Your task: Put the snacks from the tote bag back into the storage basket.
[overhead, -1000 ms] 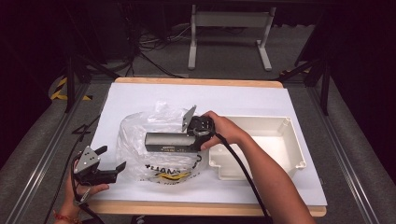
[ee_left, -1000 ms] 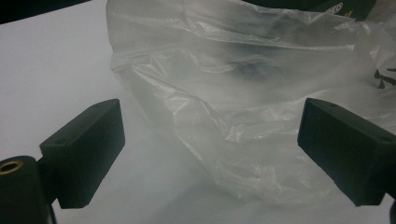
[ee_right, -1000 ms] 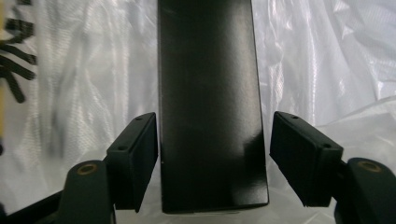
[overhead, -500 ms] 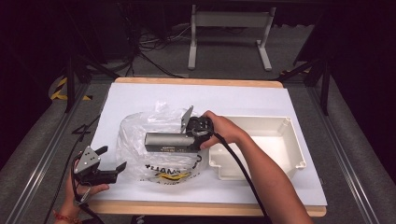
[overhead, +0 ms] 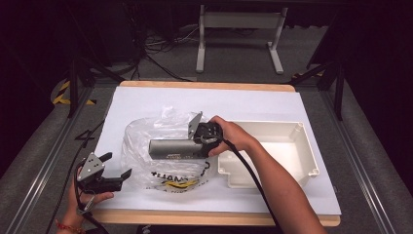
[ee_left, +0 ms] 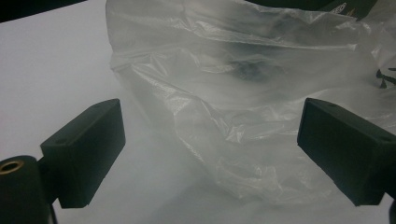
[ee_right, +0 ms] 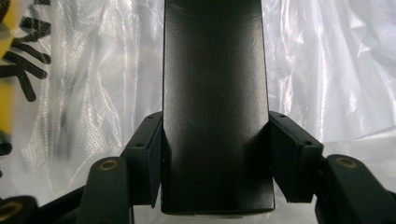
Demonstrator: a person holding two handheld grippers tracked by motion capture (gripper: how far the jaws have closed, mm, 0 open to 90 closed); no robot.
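Bagging the dark box – barely anything moved

Holding steady is about all that can be reported for the last second. The dark box point(overhead: 173, 147) is pinched at its end by the right hand-held gripper point(ee_right: 215, 154), both jaws pressed flat against its sides in the right gripper view, and it is held lying across the clear plastic bag point(overhead: 163, 156) in the middle of the bench point(overhead: 272, 105). Whether the box is already partly inside the bag or just above it can't be told from the high view.

The left hand-held gripper point(overhead: 104, 170) is spread wide, nothing between its jaws, and is kept near the bag's left edge at the front of the bench; crumpled film is seen just ahead of it in the left gripper view point(ee_left: 243, 107).

Compared with the earlier frames, the box and right hand look shifted only a hair, and the left one sits practically where it was. So no real progress is judged to have been made: the bag mouth probably has to be grabbed and opened by the left side first. The white tray point(overhead: 297, 131) at the right is left untouched
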